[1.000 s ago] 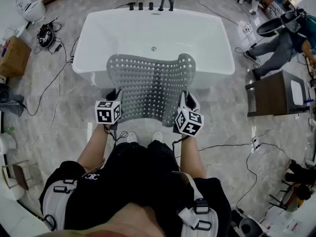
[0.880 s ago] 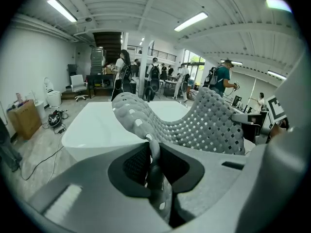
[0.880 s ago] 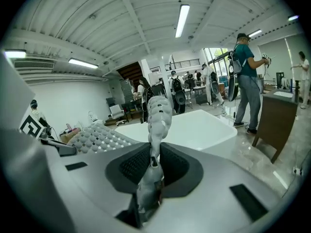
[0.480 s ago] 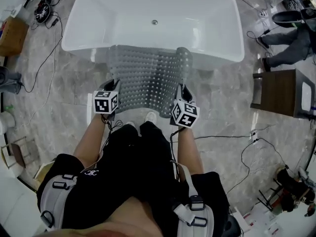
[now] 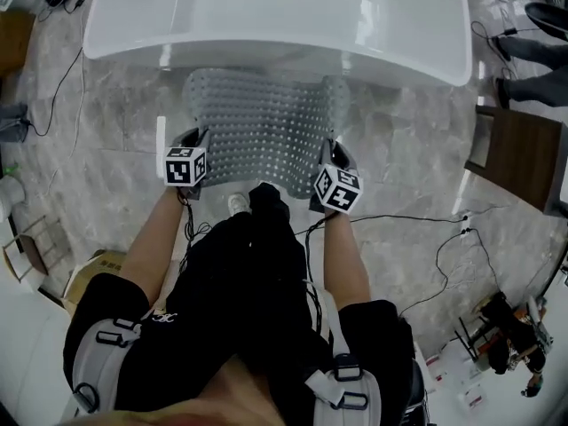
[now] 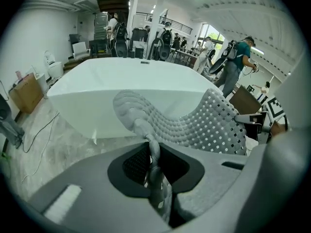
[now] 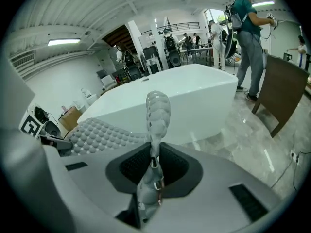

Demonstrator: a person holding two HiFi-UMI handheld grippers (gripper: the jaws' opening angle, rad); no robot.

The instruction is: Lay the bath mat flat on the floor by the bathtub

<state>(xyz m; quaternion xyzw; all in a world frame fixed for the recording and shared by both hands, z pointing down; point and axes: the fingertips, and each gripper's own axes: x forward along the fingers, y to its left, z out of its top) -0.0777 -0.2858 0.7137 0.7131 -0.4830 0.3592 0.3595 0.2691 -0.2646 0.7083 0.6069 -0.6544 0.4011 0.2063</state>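
Beside the bathtub (image 5: 266, 20), both grippers clamp the bath mat (image 5: 262, 127).

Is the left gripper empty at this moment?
No, the left gripper pinches an edge of the bath mat between its jaws.

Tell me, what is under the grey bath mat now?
Only grey marble floor shows around the bath mat, beside the bathtub. The floor beneath it is covered. The left tongs and the right tongs grip its near corners.
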